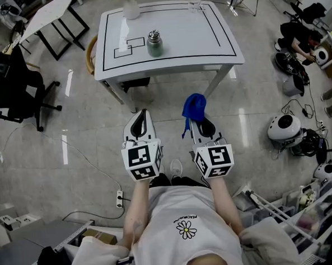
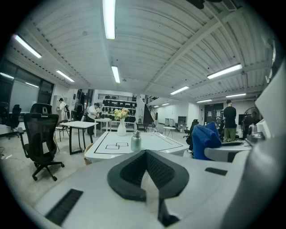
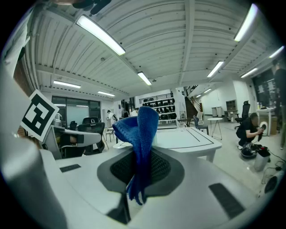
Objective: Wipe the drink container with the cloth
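Head view is showing the white tabletop (image 1: 177, 41), marked with black lines, standing ahead of the person, who is holding both tools short of its near edge, over the floor. The left tool (image 1: 144, 116) is sitting fully closed, its pads meeting with nothing between them. The right tool (image 1: 195, 121) is clamping the blue cloth (image 1: 193, 106), which is bunching up above the jaws and trailing a strip below them. At the tabletop's far left corner a white vase (image 1: 130, 8) is holding flowers. The drink container (image 1: 154, 43), a small metal bottle, is standing upright left of the tabletop's middle, its cap on and its contents hidden, well apart from both tools and the cloth.
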Motion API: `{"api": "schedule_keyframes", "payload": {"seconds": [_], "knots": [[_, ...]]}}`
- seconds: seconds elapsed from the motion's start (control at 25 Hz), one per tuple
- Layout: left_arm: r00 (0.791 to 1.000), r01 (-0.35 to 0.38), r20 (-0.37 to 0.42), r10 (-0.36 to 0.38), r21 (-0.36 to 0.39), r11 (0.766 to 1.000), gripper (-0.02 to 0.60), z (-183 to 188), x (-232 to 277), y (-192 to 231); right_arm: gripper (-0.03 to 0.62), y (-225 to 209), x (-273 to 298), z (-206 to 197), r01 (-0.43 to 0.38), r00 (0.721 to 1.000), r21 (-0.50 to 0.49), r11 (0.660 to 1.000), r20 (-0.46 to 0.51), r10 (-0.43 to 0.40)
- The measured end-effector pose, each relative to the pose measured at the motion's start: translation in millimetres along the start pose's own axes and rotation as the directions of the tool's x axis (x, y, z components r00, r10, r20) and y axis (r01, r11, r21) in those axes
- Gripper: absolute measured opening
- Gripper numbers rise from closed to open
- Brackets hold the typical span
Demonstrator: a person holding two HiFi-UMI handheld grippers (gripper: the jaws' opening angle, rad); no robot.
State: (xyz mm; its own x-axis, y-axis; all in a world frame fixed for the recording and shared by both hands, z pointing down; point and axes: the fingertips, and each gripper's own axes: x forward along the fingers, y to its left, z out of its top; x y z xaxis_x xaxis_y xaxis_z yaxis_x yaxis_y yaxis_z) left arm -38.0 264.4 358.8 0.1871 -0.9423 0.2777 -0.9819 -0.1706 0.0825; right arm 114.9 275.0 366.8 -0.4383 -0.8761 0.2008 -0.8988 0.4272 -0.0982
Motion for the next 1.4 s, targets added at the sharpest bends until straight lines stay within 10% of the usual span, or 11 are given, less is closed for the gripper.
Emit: {"api": "schedule_keyframes", "payload": {"seconds": [0.84,1.4], "knots": [[1.0,-0.024,0.015,0.024,-0.012,1.0,-0.002,10.7,29.2,1.0,0.041,-14.3,29.5,2.0,-0.068,0.997,0.017,0.998,0.038,0.067],[0.997,0.046,0.055,-0.046,-0.005,0.999,-0.002,65.8,212.0,63.9,0.042,-72.7,205.8,51.9,-0.017,0.997,-0.002,1.0,0.069,0.017]]}}
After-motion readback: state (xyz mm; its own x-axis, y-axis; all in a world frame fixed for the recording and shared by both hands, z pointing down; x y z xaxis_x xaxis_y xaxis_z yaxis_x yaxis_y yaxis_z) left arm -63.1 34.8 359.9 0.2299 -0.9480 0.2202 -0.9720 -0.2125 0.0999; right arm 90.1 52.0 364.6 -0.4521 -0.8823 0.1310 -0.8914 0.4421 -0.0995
